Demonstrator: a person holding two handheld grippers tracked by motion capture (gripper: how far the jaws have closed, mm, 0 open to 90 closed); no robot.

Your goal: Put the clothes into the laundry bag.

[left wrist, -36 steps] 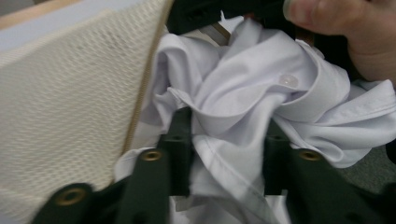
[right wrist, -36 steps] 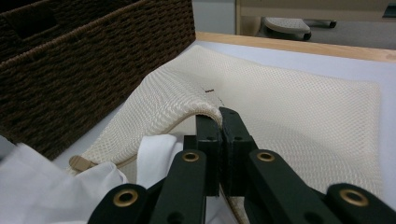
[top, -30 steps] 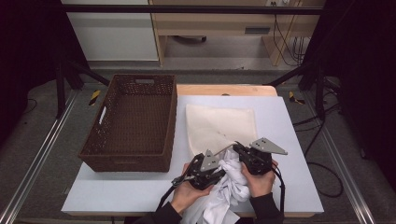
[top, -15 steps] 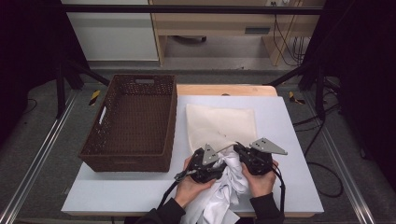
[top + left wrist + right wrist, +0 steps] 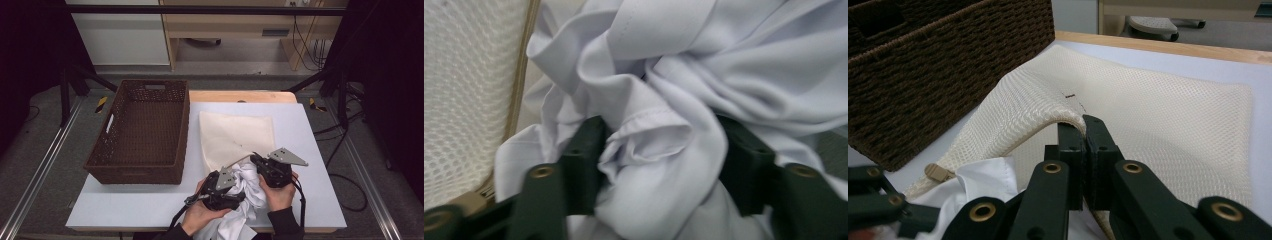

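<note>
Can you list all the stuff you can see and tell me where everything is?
Basket: one, dark brown wicker, left side of the table.
Mesh bag: one, cream, flat on the table right of the basket, its near edge lifted.
White cloth: one, crumpled, at the table's near edge, hanging over it.
Table: one, white top with a wooden far edge.
Left gripper: one, black; its jaws have just been opening, with white cloth bunched between them.
Right gripper: one, black, jaws shut on the mesh bag's edge.
Hands: two, at the near edge, each holding a gripper.
</note>
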